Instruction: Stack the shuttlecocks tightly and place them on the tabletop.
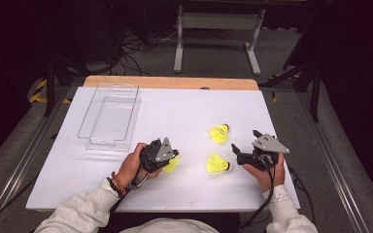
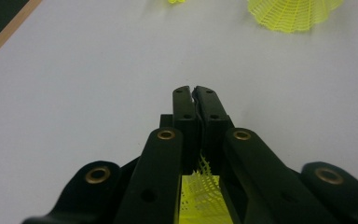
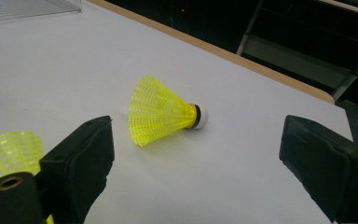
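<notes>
My left gripper (image 1: 167, 156) fingers clamp one yellow mesh shuttlecock (image 2: 199, 193); right gripper (image 1: 245, 150) fingers gape; clear plastic tray (image 1: 88, 127) awaits all three.

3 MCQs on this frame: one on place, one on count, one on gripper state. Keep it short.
1. Where is the clear tray? A far left of the table B near right C centre
2. How many yellow shuttlecocks? A one B two C three
3. The right hand-held gripper is A shut on a shuttlecock B open C shut on nothing

A: the tray lies at the far-left corner.
C: two lie loose, one is in the left hand-held gripper.
B: the right gripper view shows its jaws wide apart.
</notes>
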Demonstrator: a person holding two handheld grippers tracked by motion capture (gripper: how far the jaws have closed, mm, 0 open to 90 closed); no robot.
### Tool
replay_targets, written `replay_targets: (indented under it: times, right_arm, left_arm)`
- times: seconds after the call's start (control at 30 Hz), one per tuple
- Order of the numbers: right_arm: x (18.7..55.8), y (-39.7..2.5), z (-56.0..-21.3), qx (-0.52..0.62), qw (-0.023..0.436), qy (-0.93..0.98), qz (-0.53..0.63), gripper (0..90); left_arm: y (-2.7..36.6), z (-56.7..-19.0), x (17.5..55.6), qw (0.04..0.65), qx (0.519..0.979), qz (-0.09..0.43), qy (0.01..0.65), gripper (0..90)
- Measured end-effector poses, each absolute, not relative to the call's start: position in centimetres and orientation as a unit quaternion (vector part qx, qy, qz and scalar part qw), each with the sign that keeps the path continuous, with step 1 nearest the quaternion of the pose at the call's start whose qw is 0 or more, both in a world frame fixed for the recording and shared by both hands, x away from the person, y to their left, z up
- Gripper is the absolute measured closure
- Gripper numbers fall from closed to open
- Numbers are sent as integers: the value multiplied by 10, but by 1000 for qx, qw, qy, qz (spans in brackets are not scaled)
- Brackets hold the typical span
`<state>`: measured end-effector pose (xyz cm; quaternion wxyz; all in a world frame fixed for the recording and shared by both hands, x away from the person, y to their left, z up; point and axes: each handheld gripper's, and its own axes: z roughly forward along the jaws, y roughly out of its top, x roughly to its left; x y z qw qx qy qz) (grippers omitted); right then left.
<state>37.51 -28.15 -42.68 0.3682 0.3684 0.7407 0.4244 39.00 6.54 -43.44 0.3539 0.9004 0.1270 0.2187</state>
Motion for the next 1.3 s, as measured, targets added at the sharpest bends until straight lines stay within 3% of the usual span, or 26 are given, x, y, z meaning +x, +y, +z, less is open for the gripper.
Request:
replay_targets:
  times: [0.47,0.67,0.97,1.3]
  right_arm:
    - [376,-283,-429,372,358,742,428,111]
    - [377,-283,-429,373,355,742,429,111]
    - [379,-282,-431,374,352,744,427,111]
    - [380,-283,-431,374,348,745,429,111]
  left_arm:
    - [96,-399,420,373,891,198,171,892]
    - [101,-386,441,345,901,208,163,891]
    - [87,-396,477,273,931,200,139,890]
    - [69,-399,498,254,940,190,126,889]
